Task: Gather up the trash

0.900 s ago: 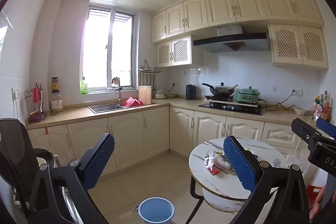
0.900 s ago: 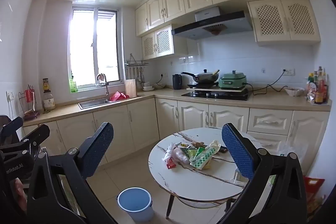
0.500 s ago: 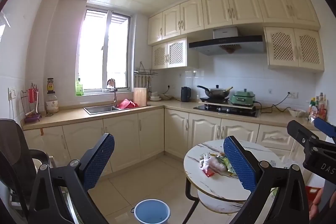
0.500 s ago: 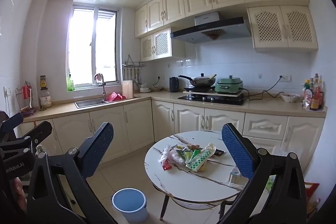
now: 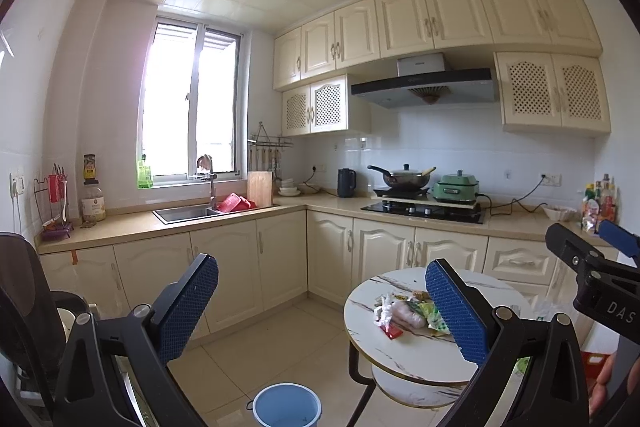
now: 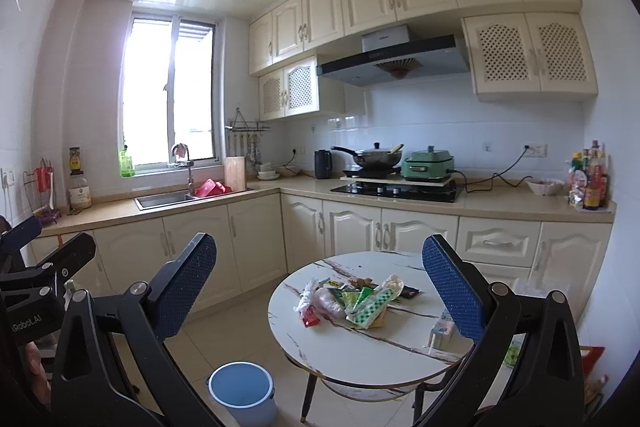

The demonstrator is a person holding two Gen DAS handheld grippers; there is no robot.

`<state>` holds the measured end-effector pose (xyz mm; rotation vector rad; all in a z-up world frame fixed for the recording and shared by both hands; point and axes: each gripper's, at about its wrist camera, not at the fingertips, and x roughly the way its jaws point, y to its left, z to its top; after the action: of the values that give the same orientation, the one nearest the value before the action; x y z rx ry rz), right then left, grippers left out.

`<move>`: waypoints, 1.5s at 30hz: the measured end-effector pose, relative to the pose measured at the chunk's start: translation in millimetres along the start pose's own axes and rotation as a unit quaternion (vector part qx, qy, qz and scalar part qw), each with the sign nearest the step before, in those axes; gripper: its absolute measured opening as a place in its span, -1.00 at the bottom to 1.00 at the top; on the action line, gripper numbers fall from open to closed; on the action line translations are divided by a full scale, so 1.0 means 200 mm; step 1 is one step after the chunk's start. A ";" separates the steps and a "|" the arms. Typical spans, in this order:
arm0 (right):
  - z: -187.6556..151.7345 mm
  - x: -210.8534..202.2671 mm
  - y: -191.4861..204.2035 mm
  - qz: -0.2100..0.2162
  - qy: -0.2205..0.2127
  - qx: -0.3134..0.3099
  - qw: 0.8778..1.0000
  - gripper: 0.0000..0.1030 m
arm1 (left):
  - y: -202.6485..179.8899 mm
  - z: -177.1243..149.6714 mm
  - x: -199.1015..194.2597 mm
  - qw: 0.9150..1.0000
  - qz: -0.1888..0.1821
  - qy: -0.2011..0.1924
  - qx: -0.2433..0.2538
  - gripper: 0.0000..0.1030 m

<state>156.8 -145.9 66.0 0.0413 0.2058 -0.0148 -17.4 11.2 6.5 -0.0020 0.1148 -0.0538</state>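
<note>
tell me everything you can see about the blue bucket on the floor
The bucket is a small round pail, light blue, plastic by its look, with a thin dark wire handle hanging down at its rim. It stands upright and open on the pale floor tiles, just left of the round table, apart from its legs. What shows of its inside looks empty. Nothing touches it.

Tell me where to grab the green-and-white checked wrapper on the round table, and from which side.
Take the green-and-white checked wrapper by its free lower end, probably from the table's near edge. It lies flat and long atop the trash pile, that end toward bare tabletop, so the right gripper, fingers open and empty, could pinch it without snagging neighbouring wrappers.
</note>
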 end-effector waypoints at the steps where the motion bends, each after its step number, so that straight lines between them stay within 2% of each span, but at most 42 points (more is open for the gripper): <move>1: 0.00 0.00 0.00 -0.004 0.000 0.000 1.000 1.00 | -0.01 -0.01 0.01 1.000 -0.001 0.000 0.001 0.99; 15: 0.00 0.00 -0.04 -0.035 -0.002 0.006 0.999 1.00 | -0.02 -0.04 0.05 1.000 -0.002 0.004 0.005 0.99; 32: -0.01 0.01 -0.05 -0.044 -0.001 0.008 0.999 1.00 | -0.03 -0.05 0.09 1.000 -0.006 0.007 0.011 0.99; 45: -0.04 0.12 -0.12 -0.068 0.002 0.007 0.998 1.00 | -0.09 -0.09 0.29 0.999 -0.022 0.014 0.025 0.99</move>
<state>177.3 -169.7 52.1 0.0411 0.2131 -0.1523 37.2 -9.0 -17.0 0.0463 0.1419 -0.1015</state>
